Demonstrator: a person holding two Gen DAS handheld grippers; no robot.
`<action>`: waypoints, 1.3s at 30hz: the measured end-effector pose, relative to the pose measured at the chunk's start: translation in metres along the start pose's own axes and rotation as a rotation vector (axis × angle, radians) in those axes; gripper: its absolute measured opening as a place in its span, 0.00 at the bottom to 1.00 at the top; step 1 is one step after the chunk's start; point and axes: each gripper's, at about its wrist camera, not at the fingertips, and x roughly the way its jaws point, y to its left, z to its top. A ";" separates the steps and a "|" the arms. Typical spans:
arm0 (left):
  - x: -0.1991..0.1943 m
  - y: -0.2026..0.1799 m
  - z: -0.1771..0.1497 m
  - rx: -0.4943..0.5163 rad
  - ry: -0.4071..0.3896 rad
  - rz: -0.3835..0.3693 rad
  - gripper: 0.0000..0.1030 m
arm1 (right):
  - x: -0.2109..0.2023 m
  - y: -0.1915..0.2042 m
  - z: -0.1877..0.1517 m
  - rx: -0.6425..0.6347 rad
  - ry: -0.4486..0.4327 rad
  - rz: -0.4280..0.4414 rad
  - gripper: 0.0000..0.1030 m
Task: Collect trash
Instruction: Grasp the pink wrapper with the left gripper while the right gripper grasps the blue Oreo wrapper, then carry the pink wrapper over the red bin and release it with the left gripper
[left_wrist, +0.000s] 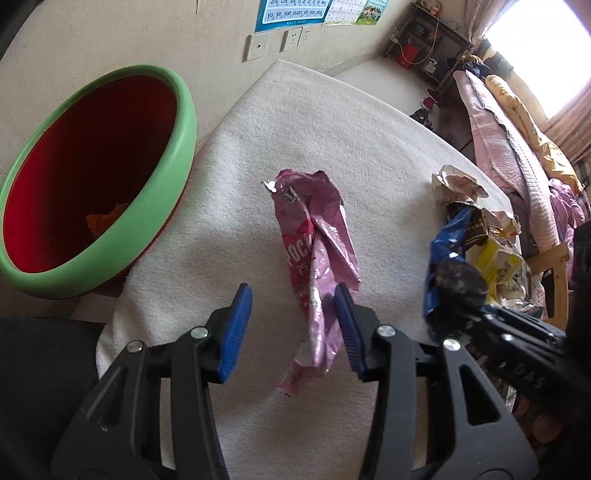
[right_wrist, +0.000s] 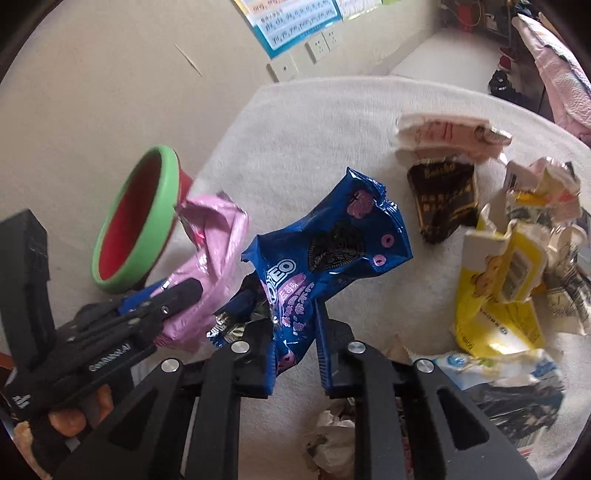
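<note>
A crumpled pink Pocky wrapper (left_wrist: 317, 258) lies on the white cloth-covered table (left_wrist: 332, 129). My left gripper (left_wrist: 291, 328) straddles its near end. The right pad touches the wrapper and the left pad stands apart from it, so the jaws are open. My right gripper (right_wrist: 295, 343) is shut on the lower end of a blue Oreo wrapper (right_wrist: 332, 240), which sticks up from the fingers. In the left wrist view the right gripper (left_wrist: 458, 291) sits to the right with the Oreo wrapper (left_wrist: 443, 251) in it. A round bin (left_wrist: 173, 147) with a green rim and red inside stands left of the table, something orange at its bottom.
More trash lies on the right half of the table: a black wrapper (right_wrist: 443, 199), a torn white-and-pink box (right_wrist: 443, 136), a yellow carton (right_wrist: 495, 280), a white-and-blue bag (right_wrist: 480, 369) and crumpled paper (right_wrist: 332, 435). A wall with sockets (left_wrist: 295, 38) is behind; bedding (left_wrist: 517, 147) hangs at the right.
</note>
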 end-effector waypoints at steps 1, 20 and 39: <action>-0.001 0.000 0.001 -0.003 -0.001 -0.005 0.43 | -0.004 0.000 0.001 0.000 -0.013 0.006 0.17; 0.003 -0.008 -0.002 0.021 0.013 -0.026 0.43 | -0.034 0.010 0.008 -0.018 -0.114 0.045 0.17; -0.002 -0.016 -0.005 0.044 0.002 -0.066 0.20 | -0.043 0.008 0.008 -0.022 -0.131 0.054 0.17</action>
